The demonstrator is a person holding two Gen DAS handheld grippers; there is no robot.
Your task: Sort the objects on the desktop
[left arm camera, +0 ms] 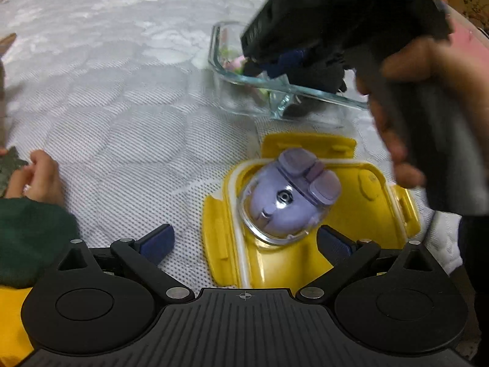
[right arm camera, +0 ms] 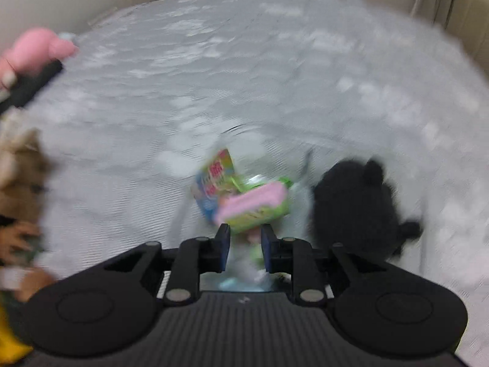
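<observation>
Sorting is mid-drop, I judge: my right gripper [right arm camera: 244, 240], nearly clenched with nothing clearly gripped, hangs over the glass dish [left arm camera: 244, 79] of packets [right arm camera: 244, 202], black toy [right arm camera: 354, 205] at three o'clock; left gripper [left arm camera: 244, 241], released, must next grasp the purple toy [left arm camera: 290, 195] at twelve.

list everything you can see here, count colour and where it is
quilted cover: one, pale grey-white, under everything
glass dish: one, clear, far side of the yellow lid
snack packets: several, count unclear from blur; green, pink, blue; in the glass dish
black plush: one, black, right of the packets
yellow lid: one, yellow with clip flaps, near the left tongs
purple gadget: one, lilac under a clear dome, on the yellow lid
pink plush: one, pink, far left edge
left tongs: one, black with blue pads, open, above the yellow lid
right tongs: one, black with blue pads, narrow gap, over the glass dish
hand: one, gripping the right tongs' handle
</observation>
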